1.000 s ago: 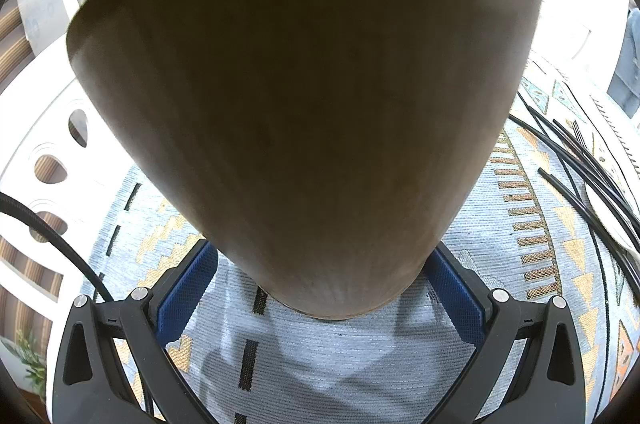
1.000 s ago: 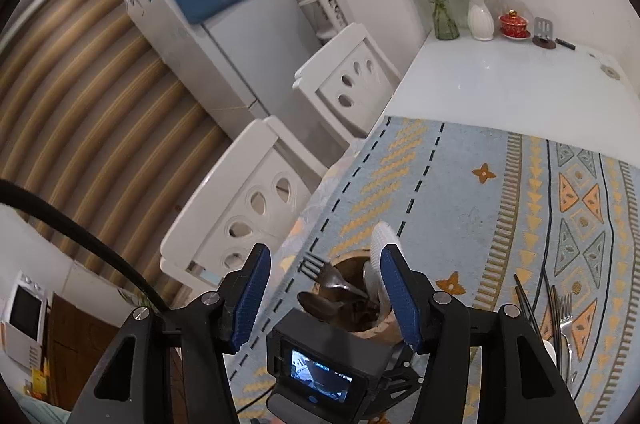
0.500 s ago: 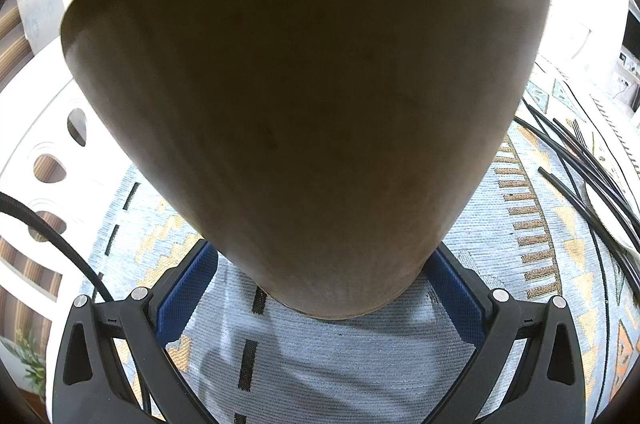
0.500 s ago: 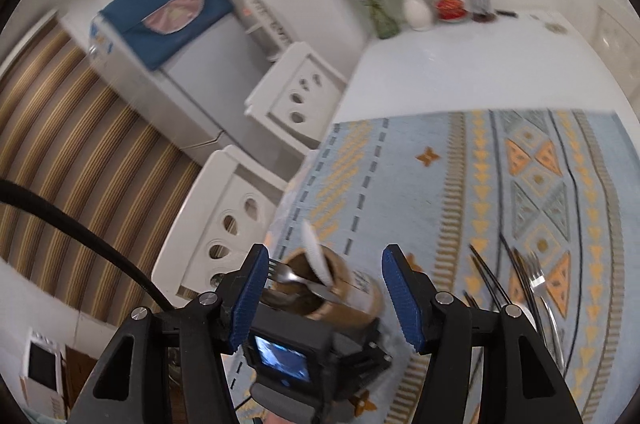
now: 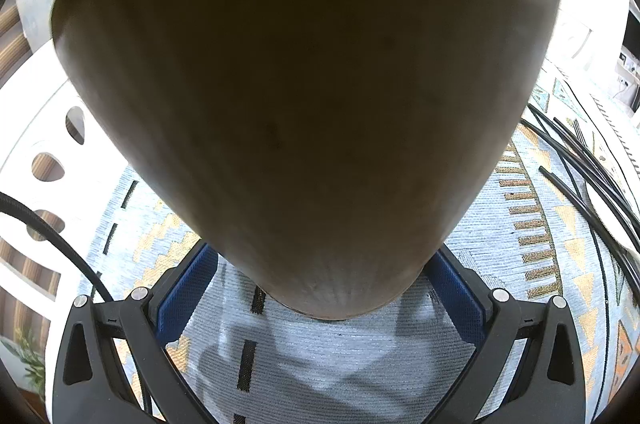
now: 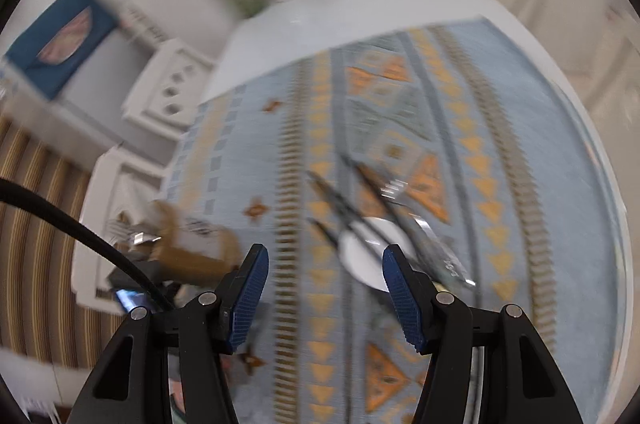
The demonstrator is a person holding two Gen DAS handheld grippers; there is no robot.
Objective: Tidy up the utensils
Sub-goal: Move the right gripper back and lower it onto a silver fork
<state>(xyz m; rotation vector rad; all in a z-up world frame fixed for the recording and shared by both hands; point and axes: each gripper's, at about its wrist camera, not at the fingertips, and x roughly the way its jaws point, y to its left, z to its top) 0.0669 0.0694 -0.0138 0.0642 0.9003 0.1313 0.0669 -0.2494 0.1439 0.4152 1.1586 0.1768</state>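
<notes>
My left gripper [image 5: 320, 288] stands clamped on the wooden holder [image 5: 304, 95], blue fingers [image 5: 188, 288] pressed to its lower flanks; the holder fills the left wrist view and stands on the patterned cloth [image 5: 344, 360] of the bench. My right gripper [image 6: 324, 284] has its fingers apart with nothing between them, above the loose utensils. These lie together on the cloth [image 6: 520, 151]: thin dark chopsticks [image 6: 352, 207] crossing a white spoon [image 6: 372, 256], and steel cutlery [image 6: 436, 240] just beside it; the frame is blurred, so exact pieces are uncertain. In the right wrist view the holder [image 6: 192, 244] appears at left with a fork [image 6: 120, 224] already in it. Judged handling: chopsticks light, stiff, prone to roll; steel slick and flat against the cloth; the spoon, if ceramic, fragile. Best taken mid-shaft, across the narrow width, one piece at a time.
</notes>
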